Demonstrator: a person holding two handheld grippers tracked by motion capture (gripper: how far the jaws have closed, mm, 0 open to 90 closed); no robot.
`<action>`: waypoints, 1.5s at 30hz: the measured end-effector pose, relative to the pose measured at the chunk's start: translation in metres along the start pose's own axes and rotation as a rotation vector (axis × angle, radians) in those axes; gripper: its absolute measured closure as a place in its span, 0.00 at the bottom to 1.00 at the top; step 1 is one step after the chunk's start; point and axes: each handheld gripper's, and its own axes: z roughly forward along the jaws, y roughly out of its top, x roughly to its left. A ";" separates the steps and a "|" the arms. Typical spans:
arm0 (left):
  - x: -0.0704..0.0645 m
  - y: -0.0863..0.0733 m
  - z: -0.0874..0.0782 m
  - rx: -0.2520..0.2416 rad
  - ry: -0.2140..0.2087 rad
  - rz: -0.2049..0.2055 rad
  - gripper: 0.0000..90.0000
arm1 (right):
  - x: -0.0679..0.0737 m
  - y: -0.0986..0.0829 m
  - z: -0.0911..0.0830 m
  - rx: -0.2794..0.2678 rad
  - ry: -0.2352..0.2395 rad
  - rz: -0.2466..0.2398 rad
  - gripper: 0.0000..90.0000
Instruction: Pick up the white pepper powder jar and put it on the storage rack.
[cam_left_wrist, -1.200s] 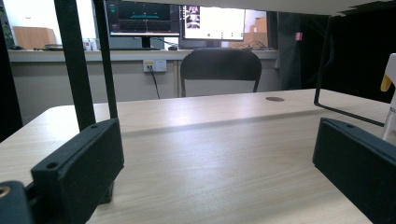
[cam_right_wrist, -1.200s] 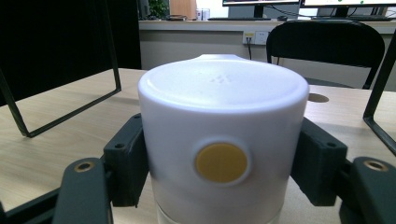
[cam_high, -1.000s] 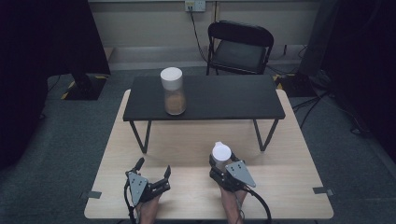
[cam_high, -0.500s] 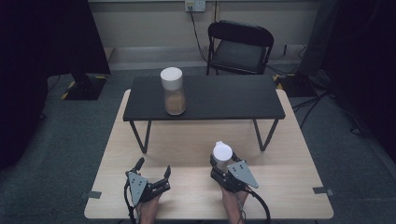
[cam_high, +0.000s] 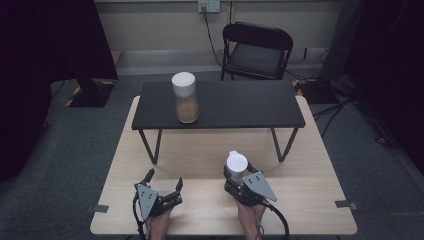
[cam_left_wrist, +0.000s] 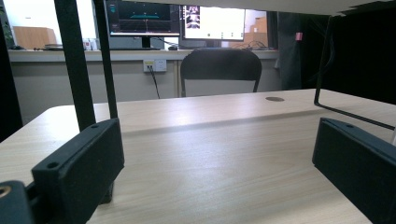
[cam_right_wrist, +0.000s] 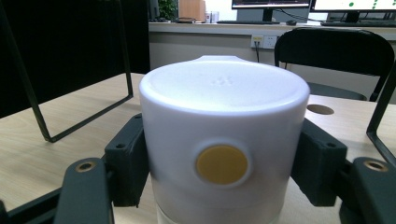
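A pale wooden surface (cam_high: 310, 195) carries a low black shelf-table (cam_high: 240, 105), with a folding chair (cam_high: 257, 50) behind by the wall. Over the last second very little shifts: the white-lidded container (cam_high: 236, 163) in the right tool (cam_high: 239, 172) has crept a touch forward, while the left tool (cam_high: 162, 187) hasn't budged. That reads as a grip just settled, with the carry barely begun.

The right tool is clamped on the container, one jaw pressed to each side of the white lid (cam_right_wrist: 224, 121), whose yellow button (cam_right_wrist: 222, 164) faces the right gripper view. It sits near the front of the surface, right of centre, whether lifted or resting I can't tell. The left tool stands with jaws wide apart, nothing between them, low over bare wood.

Count them: two lidded containers, this one and a taller jar (cam_high: 184, 97) of brownish fill up on the shelf-table's left part. Two tools, one chair. My guess is the held one goes up beside the jar.
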 end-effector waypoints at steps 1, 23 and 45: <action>0.000 0.000 0.000 0.000 0.000 0.000 0.02 | 0.000 0.001 0.000 -0.002 0.003 -0.002 0.33; 0.000 0.000 0.000 0.000 0.000 -0.002 0.02 | -0.004 0.026 -0.005 -0.018 0.039 -0.043 0.33; 0.000 0.000 0.000 0.000 0.000 0.000 0.02 | -0.013 0.055 -0.004 -0.009 0.055 -0.063 0.33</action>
